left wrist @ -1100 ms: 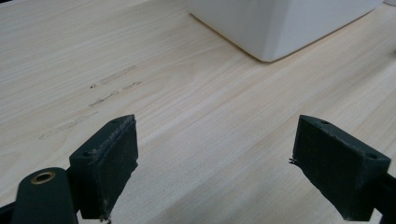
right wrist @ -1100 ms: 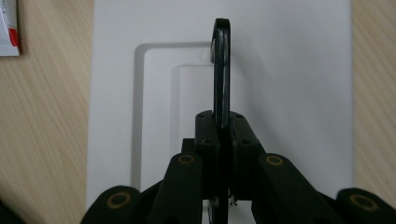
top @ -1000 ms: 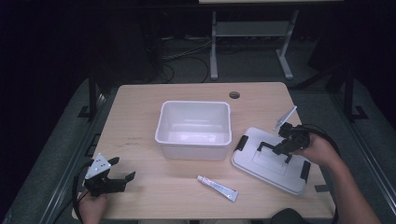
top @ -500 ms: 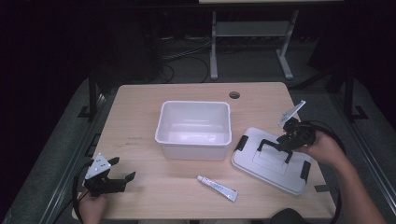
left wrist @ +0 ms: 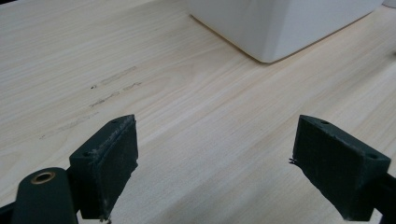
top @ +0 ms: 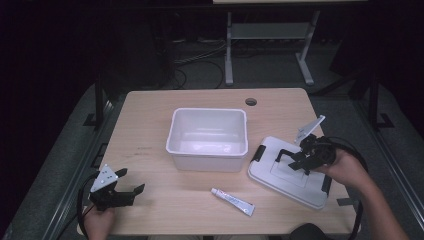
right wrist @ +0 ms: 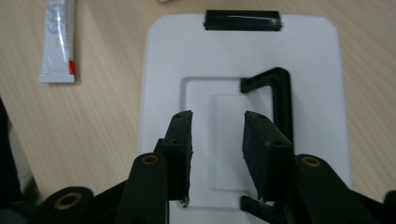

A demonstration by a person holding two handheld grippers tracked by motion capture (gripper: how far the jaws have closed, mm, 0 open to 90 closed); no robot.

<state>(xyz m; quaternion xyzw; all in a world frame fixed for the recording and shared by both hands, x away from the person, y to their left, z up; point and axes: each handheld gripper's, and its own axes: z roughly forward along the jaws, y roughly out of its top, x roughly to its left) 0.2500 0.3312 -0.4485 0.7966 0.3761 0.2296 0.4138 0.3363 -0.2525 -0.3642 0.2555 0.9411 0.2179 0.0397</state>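
Two tongs are in play. The right tongs hover just above the white lid, jaws having just been opening and now partly apart with nothing between them; the black handle lies flat just beside them. The left tongs rest wide apart over bare tabletop. The lid lies right of the empty white bin, a tube nearby. The lid looks freshly released; next, probably, comes fetching the tube.

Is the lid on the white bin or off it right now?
Off. The lid lies flat on the table to the right of the white bin, whose open top shows a bare inside.
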